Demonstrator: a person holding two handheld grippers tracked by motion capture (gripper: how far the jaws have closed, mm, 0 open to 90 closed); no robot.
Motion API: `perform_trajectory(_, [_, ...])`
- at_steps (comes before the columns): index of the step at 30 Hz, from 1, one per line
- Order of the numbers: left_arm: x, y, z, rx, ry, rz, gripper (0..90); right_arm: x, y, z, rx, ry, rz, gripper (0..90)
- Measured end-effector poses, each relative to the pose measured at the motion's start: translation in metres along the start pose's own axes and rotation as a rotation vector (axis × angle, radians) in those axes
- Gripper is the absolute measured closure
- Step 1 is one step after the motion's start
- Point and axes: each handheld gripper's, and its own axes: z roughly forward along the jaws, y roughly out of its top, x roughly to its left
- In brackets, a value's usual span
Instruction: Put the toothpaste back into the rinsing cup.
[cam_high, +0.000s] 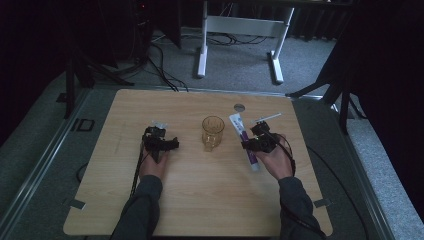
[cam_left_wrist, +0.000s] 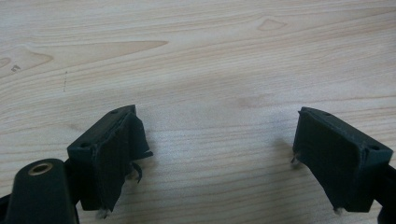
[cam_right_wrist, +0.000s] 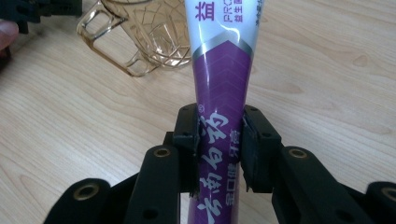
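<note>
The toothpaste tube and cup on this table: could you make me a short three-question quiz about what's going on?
1. True or false: the right gripper has its jaws closed on the toothpaste tube.
2. What does the left gripper hold? A) the cup B) nothing C) the tube
3. Fill in: the amber cup stands on the table between the two ____.

Key
1. True; both jaws press the purple part of the tube.
2. B; its jaws stand wide apart over bare wood.
3. Grippers.
</note>
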Motion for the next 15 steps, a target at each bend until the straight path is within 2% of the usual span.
perform_trajectory(15, [-0.0001, 0.0000, 0.0001, -0.001, 0.000, -0.001, 14.4, 0.0035, 0.0074, -0.0013, -0.051, -0.004, 0.010, 70.7])
